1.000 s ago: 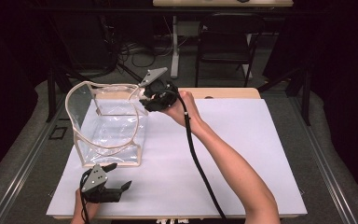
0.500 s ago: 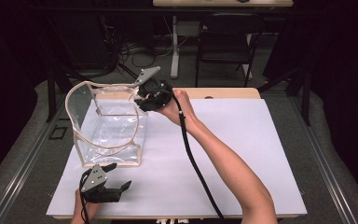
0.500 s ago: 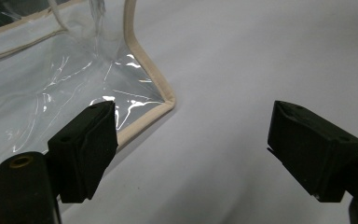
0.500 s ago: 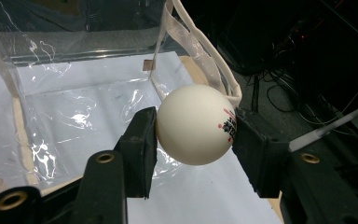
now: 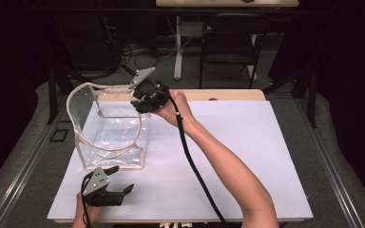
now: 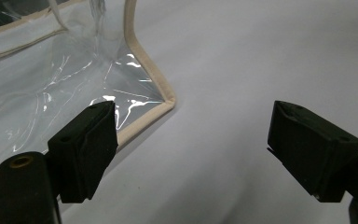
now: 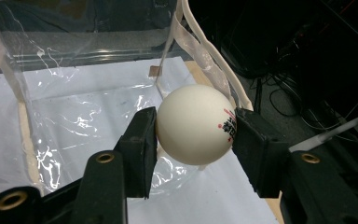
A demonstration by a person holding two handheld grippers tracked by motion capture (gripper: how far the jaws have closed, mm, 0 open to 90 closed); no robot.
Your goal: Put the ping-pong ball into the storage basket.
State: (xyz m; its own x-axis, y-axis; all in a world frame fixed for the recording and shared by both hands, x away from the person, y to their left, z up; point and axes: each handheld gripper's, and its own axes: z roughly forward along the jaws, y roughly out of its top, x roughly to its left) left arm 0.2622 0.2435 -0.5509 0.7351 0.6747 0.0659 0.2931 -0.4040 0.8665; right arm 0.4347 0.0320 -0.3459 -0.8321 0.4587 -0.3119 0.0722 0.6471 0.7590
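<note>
The right hand-held gripper (image 7: 193, 135) is gripping a white ball (image 7: 196, 123) between its jaws, holding it beside the far upper rim of the clear plastic bag (image 5: 109, 130) standing on the tabletop (image 5: 247, 156). The step in hand is likely carrying the ball over the bag's mouth; next, it probably needs lowering inside before the jaws part. The left hand-held gripper (image 6: 191, 149) is resting wide open just beside the bag's near corner, holding nothing.
</note>
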